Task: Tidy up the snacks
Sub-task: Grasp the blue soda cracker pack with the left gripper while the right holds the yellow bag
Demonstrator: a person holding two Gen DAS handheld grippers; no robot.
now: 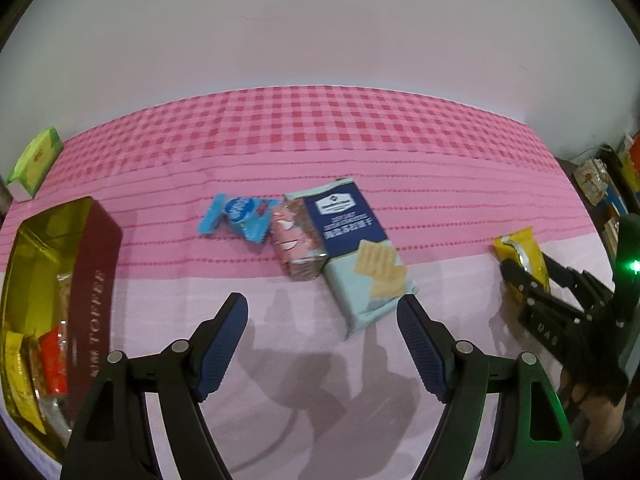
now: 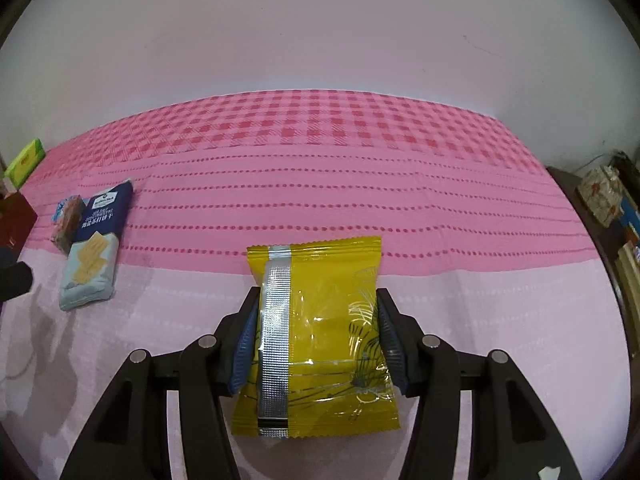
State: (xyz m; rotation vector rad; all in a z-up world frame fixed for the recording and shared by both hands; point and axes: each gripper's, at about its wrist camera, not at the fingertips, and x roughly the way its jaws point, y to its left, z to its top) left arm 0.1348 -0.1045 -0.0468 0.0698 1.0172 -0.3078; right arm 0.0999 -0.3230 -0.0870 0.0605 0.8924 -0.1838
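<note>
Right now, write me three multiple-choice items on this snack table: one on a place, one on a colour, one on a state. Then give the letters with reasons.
1. Where does the tin box sit in the left wrist view?
A. At the left edge of the table
B. In the middle of the cloth
C. Against the back wall

2. What colour is the packet between the right gripper's fingers?
A. Blue
B. Yellow
C. Pink

3. How does the left gripper stand?
A. Shut on the cracker pack
B. Shut on nothing
C. Open, holding nothing

Answers:
1. A, the tin box fills the left side, with snacks inside it.
2. B, the wrapper is yellow with a silver strip.
3. C, its fingers are spread apart over bare tablecloth, short of the cracker pack.
</note>
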